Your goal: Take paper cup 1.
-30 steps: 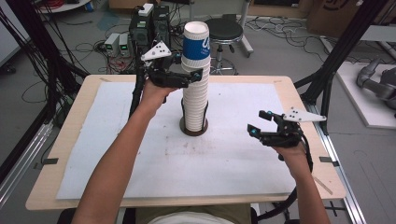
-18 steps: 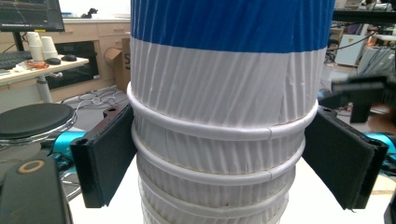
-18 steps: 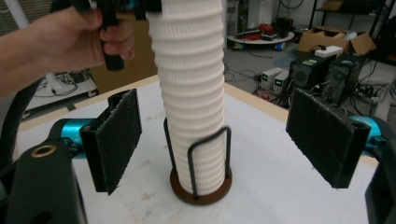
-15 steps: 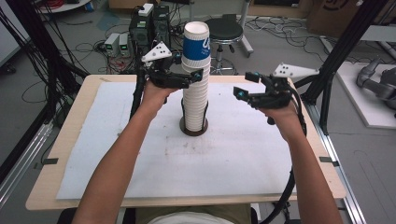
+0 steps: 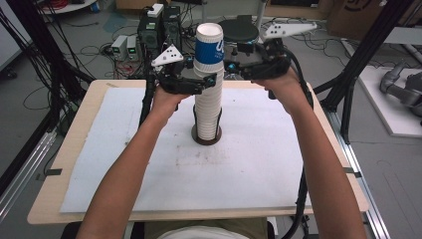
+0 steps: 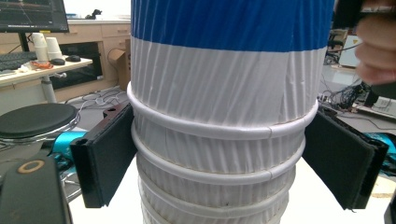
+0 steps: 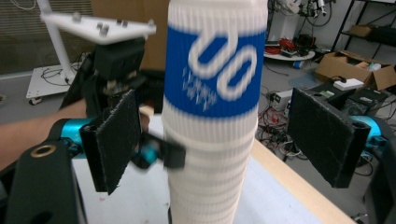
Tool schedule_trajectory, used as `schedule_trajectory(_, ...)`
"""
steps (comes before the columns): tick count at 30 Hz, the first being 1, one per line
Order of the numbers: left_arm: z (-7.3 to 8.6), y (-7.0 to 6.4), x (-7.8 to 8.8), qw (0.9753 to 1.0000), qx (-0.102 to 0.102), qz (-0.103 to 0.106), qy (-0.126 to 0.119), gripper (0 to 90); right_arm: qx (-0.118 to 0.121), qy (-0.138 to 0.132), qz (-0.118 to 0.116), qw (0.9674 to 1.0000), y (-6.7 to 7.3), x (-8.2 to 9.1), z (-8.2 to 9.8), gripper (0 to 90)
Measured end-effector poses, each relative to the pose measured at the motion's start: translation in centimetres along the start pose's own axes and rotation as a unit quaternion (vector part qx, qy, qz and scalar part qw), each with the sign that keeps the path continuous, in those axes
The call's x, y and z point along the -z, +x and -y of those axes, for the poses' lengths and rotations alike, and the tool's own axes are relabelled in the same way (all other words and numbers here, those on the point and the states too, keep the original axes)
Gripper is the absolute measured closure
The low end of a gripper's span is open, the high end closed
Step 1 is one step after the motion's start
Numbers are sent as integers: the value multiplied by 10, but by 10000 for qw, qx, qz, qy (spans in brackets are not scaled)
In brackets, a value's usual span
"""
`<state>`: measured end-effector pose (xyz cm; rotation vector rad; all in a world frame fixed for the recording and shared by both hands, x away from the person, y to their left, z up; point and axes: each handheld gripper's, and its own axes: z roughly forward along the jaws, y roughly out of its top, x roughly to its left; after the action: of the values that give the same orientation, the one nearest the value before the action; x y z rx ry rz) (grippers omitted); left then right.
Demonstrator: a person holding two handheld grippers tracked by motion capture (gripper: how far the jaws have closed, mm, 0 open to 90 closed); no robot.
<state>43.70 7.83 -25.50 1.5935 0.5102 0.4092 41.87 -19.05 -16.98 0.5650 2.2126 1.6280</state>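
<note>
Two grippers stood at a tall stack of cups (image 5: 208,94), which rose upright from a dark ring (image 5: 206,140) near the middle of the white mat (image 5: 124,149) on the table (image 5: 74,114). The top cup (image 5: 209,45) bore a blue band with white lettering; the cups below it were plain white and ribbed.

Left of the stack, the left gripper (image 5: 211,81) reached in level, its jaws set around the stack just below the blue band. In the left gripper view its pads (image 6: 109,154) sat against the white rims on both sides, pinching the stack (image 6: 219,140).

Right of the stack, the right gripper (image 5: 226,63) was held at the height of the top cup. Its jaws had just been opening, and in the right gripper view they stood spread with the top cup (image 7: 215,70) between them, a clear gap showing on each side, so the pads (image 7: 327,135) did not press it. Behind the stack in that view, the left gripper (image 7: 163,151) showed with its grey plate (image 7: 98,25) on top.
</note>
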Motion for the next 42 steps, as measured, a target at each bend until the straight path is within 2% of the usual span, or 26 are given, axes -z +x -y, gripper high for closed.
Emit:
schedule_trajectory(3,0,0,0,10000,-4,14,4,138,-8,53,-31,10000,-2,-14,-19,185)
schedule_trajectory(7,0,0,0,10000,-17,17,3,139,64,125,10,9999,-2,-24,-30,184)
schedule_trajectory(8,0,0,0,10000,-20,22,11,138,27,190,-15,9998,-4,-33,-36,184)
schedule_trajectory(9,0,0,0,10000,-27,19,15,138,27,190,-15,9998,-4,-33,-36,184)
schedule_trajectory(10,0,0,0,10000,-24,24,12,138,61,308,-43,9995,-3,-40,-40,185)
schedule_trajectory(13,-1,0,1,10000,-36,30,23,138,53,436,-62,9990,-3,-51,-44,187)
schedule_trajectory(15,-1,0,1,10000,-37,38,22,138,65,483,-56,9988,-2,-53,-44,217)
schedule_trajectory(16,-1,0,1,10000,-29,17,22,138,84,533,-114,9985,-2,-55,-45,261)
schedule_trajectory(20,-1,1,2,10000,-49,45,43,139,122,479,-99,9987,0,-55,-49,276)
schedule_trajectory(21,-1,0,1,10000,-43,48,28,139,122,414,-84,9990,0,-54,-50,278)
schedule_trajectory(22,-1,-1,1,10000,-51,33,25,139,125,188,-40,9997,1,-49,-58,282)
schedule_trajectory(23,-1,-1,1,10000,-66,32,27,139,125,188,-40,9997,1,-49,-58,282)
schedule_trajectory(25,-1,-1,1,10000,-66,31,30,138,182,9,44,9998,3,-42,-67,283)
schedule_trajectory(26,-1,-1,1,10000,-51,36,34,138,220,-148,160,9995,3,-33,-76,281)
schedule_trajectory(28,-1,-1,1,10000,-45,33,28,138,219,-246,196,9993,3,-29,-80,281)
schedule_trajectory(29,0,-1,1,10000,-47,37,24,138,292,-395,260,9985,3,-19,-88,280)
schedule_trajectory(31,0,-1,1,10000,-49,31,23,138,278,-424,290,9983,4,-14,-91,280)
schedule_trajectory(33,-1,-1,1,10000,-51,32,27,137,278,-572,399,9972,3,0,-96,278)
schedule_trajectory(37,0,-1,1,10000,-33,28,19,136,306,-617,443,9966,2,13,-96,278)
schedule_trajectory(42,2,0,5,10000,-6,-54,-66,128,358,-534,398,9971,4,36,-79,276)
